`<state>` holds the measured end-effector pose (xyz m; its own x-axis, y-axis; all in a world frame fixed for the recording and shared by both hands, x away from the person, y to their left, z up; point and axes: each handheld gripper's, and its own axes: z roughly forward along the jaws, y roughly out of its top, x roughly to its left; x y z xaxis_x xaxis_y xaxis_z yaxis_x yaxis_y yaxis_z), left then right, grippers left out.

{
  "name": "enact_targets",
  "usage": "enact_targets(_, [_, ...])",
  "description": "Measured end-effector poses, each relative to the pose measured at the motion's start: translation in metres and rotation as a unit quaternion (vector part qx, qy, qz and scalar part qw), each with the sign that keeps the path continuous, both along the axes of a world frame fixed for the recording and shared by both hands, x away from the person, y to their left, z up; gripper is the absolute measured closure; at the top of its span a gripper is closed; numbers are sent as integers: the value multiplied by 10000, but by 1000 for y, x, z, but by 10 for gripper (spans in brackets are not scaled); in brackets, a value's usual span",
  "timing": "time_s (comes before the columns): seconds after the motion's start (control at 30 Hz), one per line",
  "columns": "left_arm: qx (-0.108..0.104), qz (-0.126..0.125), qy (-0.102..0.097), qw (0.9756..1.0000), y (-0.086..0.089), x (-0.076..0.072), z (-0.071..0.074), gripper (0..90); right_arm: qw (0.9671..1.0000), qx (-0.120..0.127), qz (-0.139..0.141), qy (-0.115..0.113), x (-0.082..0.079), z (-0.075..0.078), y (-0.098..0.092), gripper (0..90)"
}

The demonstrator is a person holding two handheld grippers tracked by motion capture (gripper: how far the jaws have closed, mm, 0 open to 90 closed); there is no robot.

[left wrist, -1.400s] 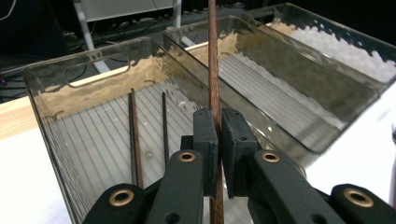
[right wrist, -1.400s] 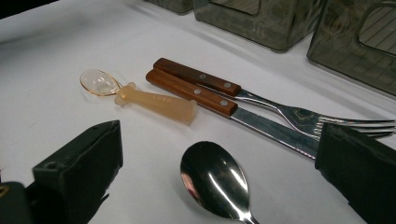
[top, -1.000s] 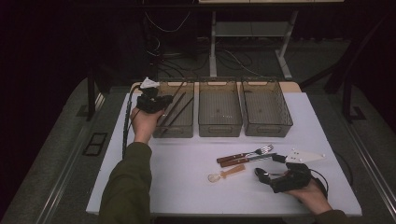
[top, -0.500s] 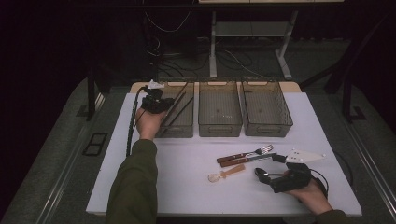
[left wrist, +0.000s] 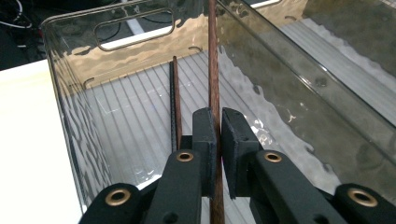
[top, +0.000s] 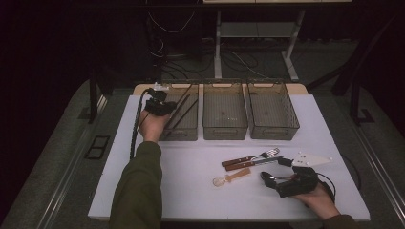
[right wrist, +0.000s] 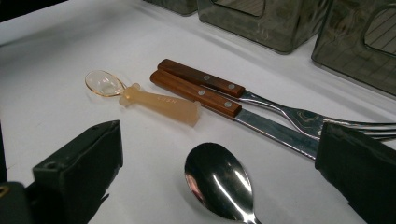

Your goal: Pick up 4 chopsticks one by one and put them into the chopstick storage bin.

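My left gripper [top: 168,105] reaches into the left clear bin [top: 181,136]. In the left gripper view its jaws [left wrist: 218,126] stand almost together with a brown chopstick [left wrist: 213,60] between the pads. They have just been opening a little, and the stick still sits between them. A second dark chopstick [left wrist: 176,102] lies on the bin floor. My right gripper [top: 275,175] rests low on the white table, open [right wrist: 219,158]. A metal spoon [right wrist: 217,179] lies on the table between its fingers, untouched.
A wooden-handled fork [top: 248,159] and knife [top: 246,165] lie side by side on the table, with a clear plastic spoon [top: 230,178] in front of them. The middle bin [top: 224,131] and the right bin [top: 274,133] stand beside the left one.
My left gripper has sunk slightly into the left bin with the chopstick. The right hand has stayed where it was.
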<state>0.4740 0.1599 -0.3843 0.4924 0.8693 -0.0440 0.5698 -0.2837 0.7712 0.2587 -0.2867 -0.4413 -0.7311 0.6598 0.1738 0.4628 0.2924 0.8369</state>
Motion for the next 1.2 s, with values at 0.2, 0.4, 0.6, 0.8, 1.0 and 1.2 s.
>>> enact_targets(0.2, [64, -25, 42, 10000, -1, 1, -1, 689, 10000, -10, 14, -3, 0, 0, 0, 11])
enact_targets(0.4, [103, -93, 8, 9999, -2, -1, -1, 571, 10000, -19, 23, -7, 0, 0, 0, 11])
enact_targets(0.6, [-10, -304, -109, 9995, -1, -7, 1, 463, 10000, -17, 25, -5, 0, -1, 0, 11])
enact_targets(0.8, [-203, -548, -174, 9981, 5, -20, 5, 392, 10000, -10, 29, 4, 0, 0, 0, 11])
enact_targets(1.0, [-463, -817, -319, 9951, 8, -41, 11, 344, 10000, -25, 26, 0, 0, 0, 1, 11])
enact_targets(1.2, [-661, -1063, -265, 9918, 11, -62, 7, 281, 10000, -31, 23, 1, 0, 0, 1, 11])
